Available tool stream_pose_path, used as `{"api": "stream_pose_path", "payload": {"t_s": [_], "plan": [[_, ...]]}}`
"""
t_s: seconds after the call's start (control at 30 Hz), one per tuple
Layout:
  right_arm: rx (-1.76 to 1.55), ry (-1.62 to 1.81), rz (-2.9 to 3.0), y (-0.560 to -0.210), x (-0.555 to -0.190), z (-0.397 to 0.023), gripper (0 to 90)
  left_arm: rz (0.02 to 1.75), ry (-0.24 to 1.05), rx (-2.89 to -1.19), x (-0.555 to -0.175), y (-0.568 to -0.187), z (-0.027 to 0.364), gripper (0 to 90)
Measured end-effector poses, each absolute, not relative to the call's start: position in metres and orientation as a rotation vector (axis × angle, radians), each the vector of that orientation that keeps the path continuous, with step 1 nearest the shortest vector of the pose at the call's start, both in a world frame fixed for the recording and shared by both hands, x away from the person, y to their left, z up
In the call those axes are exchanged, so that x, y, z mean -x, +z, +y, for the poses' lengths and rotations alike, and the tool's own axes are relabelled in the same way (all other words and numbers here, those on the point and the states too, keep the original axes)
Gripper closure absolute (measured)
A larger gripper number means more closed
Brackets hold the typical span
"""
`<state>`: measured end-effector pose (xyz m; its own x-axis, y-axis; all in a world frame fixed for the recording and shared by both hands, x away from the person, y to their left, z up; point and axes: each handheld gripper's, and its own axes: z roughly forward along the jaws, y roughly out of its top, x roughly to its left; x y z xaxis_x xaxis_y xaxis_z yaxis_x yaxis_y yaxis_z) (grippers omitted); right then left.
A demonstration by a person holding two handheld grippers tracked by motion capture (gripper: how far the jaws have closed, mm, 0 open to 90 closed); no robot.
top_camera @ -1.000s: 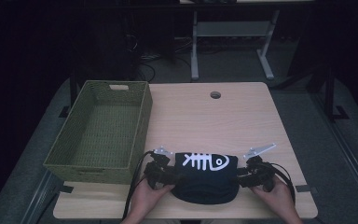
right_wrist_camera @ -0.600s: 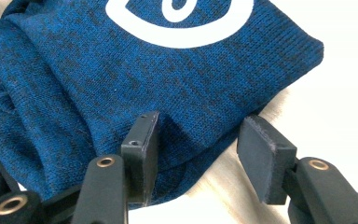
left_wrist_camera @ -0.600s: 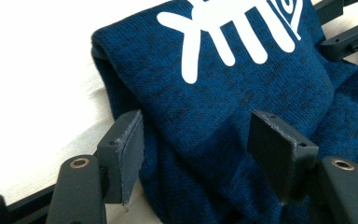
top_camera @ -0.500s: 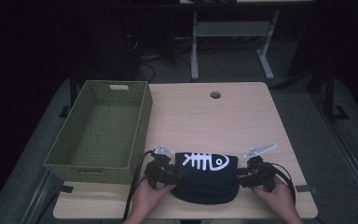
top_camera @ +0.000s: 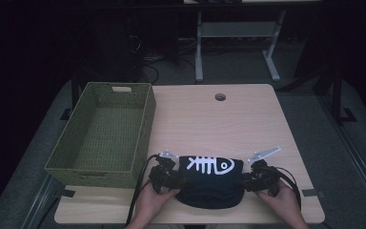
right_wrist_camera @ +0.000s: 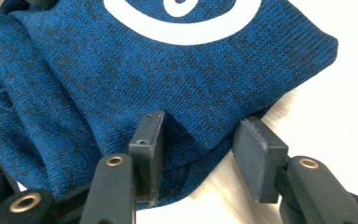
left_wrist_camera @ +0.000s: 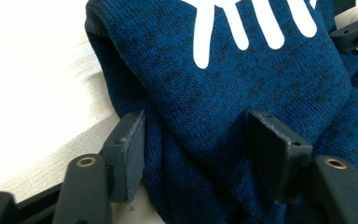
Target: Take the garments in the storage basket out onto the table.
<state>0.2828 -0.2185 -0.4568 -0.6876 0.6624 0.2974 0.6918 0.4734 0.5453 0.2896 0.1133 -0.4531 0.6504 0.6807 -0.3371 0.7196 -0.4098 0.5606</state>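
Note:
A folded dark blue knit garment (top_camera: 211, 183) with a white fish-skeleton print lies at the table's near edge. My left gripper (top_camera: 171, 177) sits at its left end and my right gripper (top_camera: 253, 180) at its right end, each in a hand. In the left gripper view the garment's thick edge (left_wrist_camera: 200, 140) lies between the wide-apart pads (left_wrist_camera: 129, 145); these jaws have just been closing. In the right gripper view a folded corner of the garment (right_wrist_camera: 196, 135) lies between the jaws, which have also been closing. One of the right gripper's pads (right_wrist_camera: 258, 156) still stands clear of the cloth.
A green woven basket (top_camera: 143, 125) with nothing in it stands on the table's left side, close to my left gripper. The wooden tabletop (top_camera: 219, 124) has a round cable hole (top_camera: 220, 97) at the back. Dark floor and a desk frame lie beyond.

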Motion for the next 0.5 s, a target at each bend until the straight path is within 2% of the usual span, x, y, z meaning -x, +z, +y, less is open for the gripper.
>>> {"api": "stream_pose_path", "payload": {"t_s": [0.5], "plan": [[1.208, -1.009, -2.644, -0.4586, -0.2834, -0.2168, 65.0, 1.044, -0.06, -2.205, -0.2895, -0.4531, 0.1063, 56.4]]}}
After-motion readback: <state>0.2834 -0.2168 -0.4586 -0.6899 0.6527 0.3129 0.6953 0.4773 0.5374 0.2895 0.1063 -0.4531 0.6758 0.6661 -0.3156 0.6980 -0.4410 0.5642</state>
